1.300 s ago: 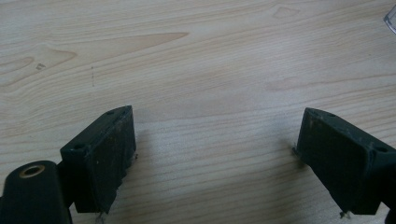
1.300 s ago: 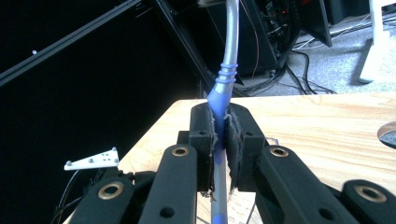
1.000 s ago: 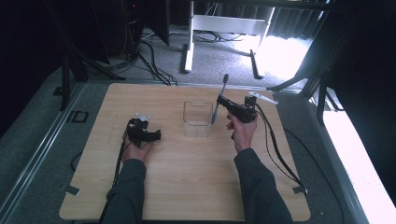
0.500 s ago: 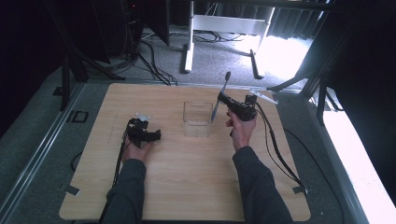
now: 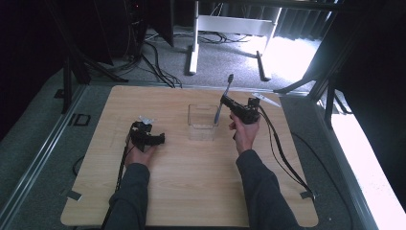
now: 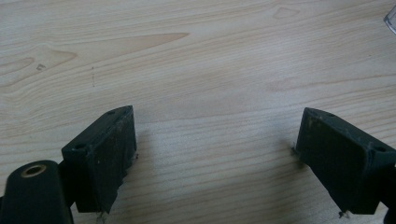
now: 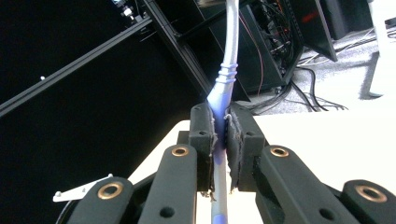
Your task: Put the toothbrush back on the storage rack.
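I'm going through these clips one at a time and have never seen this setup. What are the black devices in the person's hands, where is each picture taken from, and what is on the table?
A person sits at a wooden table and holds a hand-operated two-jaw gripper in each hand. The high view looks down from above; the other two pictures come from cameras riding on the grippers, looking along their black jaws.

The right gripper is clamped on the handle of a toothbrush, bristle end up, slanting over a clear plastic box at mid-table. Its own camera shows the pale handle pinched between the pads.

The left gripper rests on the table, left of the box. Its view shows the jaws wide apart, with bare wood between them.
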Demonstrator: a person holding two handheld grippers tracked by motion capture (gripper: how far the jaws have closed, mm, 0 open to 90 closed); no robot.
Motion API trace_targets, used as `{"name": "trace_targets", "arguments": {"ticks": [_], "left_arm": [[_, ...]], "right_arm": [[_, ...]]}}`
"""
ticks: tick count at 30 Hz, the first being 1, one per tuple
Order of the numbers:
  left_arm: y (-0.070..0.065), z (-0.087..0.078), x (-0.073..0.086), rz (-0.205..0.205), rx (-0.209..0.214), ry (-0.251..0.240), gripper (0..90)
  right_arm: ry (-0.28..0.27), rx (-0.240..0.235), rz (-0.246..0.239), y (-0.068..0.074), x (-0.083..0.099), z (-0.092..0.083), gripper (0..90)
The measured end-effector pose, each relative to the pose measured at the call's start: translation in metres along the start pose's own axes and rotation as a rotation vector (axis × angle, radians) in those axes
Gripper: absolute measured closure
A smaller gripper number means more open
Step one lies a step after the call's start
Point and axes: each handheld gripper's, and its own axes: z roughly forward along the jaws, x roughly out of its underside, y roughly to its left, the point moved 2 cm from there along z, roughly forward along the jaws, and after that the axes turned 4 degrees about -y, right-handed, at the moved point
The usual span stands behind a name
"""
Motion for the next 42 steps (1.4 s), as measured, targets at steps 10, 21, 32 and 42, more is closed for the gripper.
{"name": "trace_targets", "arguments": {"ticks": [10, 21, 32, 42], "left_arm": [[0.0, 0.0, 0.0, 0.0, 0.0, 0.0, 12.4], [0.0, 0.0, 0.0, 0.0, 0.0, 0.0, 12.4], [0.0, 0.0, 0.0, 0.0, 0.0, 0.0, 12.4], [0.0, 0.0, 0.0, 0.0, 0.0, 0.0, 12.4]], "right_arm": [[0.011, 0.015, -0.042, -0.002, 0.004, 0.003, 81.0], [0.043, 0.024, -0.108, -0.001, 0.009, 0.004, 81.0], [0.083, 0.015, -0.177, 0.001, 0.014, 0.004, 80.8], [0.141, 0.009, -0.253, 0.007, 0.024, 0.005, 80.5]]}}
